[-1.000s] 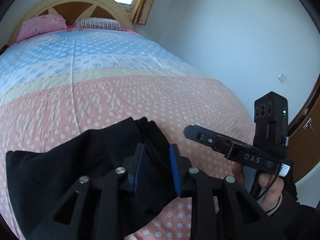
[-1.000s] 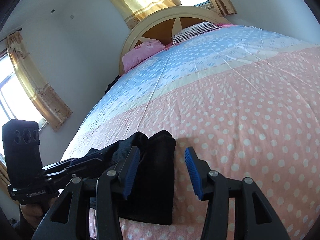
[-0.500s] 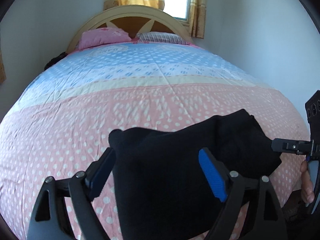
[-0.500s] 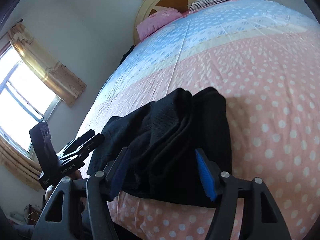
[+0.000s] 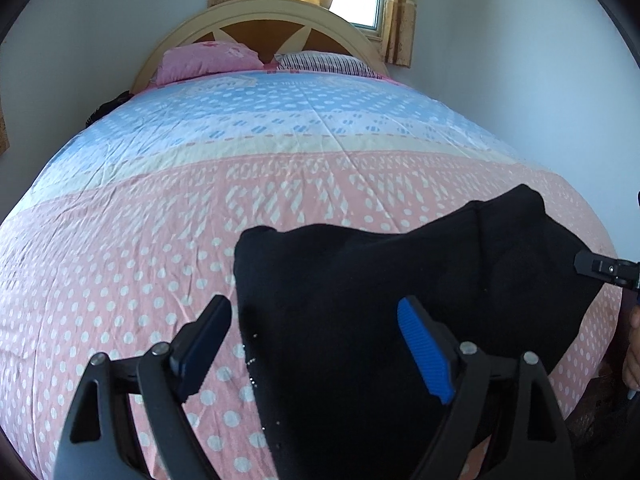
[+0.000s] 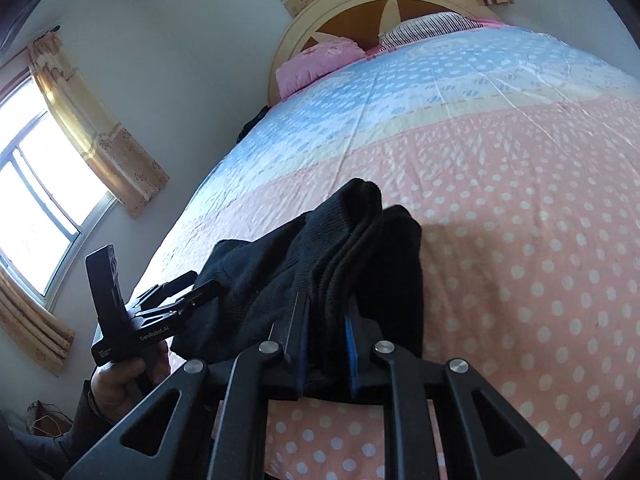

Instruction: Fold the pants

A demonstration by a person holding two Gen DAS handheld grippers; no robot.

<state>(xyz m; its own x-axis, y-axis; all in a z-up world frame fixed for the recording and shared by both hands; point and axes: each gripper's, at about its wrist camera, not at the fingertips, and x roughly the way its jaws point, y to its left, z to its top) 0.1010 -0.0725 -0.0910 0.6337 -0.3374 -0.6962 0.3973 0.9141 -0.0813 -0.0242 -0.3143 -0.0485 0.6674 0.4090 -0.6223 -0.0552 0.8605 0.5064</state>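
Black pants (image 5: 360,272) lie folded in a bundle near the foot of the bed. My left gripper (image 5: 314,312) is open wide above them. Its left finger is over the bedcover and its right finger is over the cloth, so the bundle's left edge lies between the jaws with neither pad pressing. In the right wrist view the jaws of my right gripper (image 6: 325,308) are closing, and their pads pinch the thick folded right end of the pants (image 6: 360,240). The left gripper (image 6: 192,292), held in a hand, shows at the bundle's far side.
The pink, cream and blue dotted bedcover (image 5: 160,248) stretches away to a pink pillow (image 5: 208,60), a striped pillow (image 5: 324,62) and a rounded headboard (image 5: 256,12). A white wall runs close along the bed's right side. Curtained windows (image 6: 44,184) are on the left.
My right jaws have come together on the folded end of the pants. My left gripper has let go, opened wide and moved to the bundle's left edge.
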